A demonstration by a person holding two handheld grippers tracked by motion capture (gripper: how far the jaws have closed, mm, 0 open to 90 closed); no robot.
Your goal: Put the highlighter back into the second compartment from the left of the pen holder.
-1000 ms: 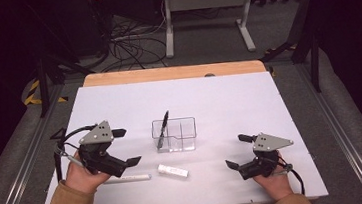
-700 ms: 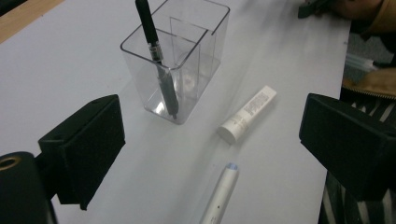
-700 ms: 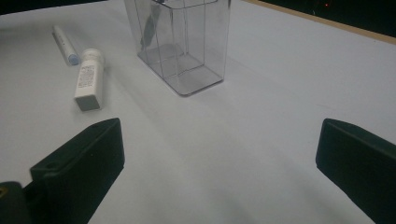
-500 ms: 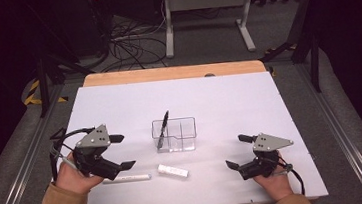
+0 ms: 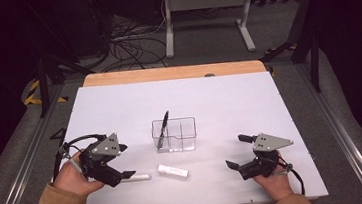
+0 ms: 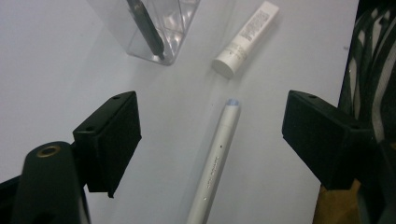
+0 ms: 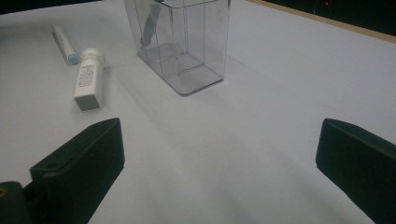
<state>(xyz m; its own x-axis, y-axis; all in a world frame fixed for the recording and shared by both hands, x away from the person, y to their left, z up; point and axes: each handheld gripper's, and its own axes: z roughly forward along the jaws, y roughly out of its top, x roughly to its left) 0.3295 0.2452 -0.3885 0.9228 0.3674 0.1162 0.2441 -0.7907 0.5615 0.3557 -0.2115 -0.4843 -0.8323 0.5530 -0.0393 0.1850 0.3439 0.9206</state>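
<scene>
pen in holder, tube before it

A white table top with a bare wooden strip along its far edge stands on a grey carpeted floor. Beyond it the room is dark. A tangle of black cables lies on the floor beside a white metal frame on two feet. Yellow-and-black hazard tape marks the floor at left.

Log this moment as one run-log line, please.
left gripper: open, straddling white pen | right gripper: open, idle | tube: on table | clear holder: black pen inside
</scene>
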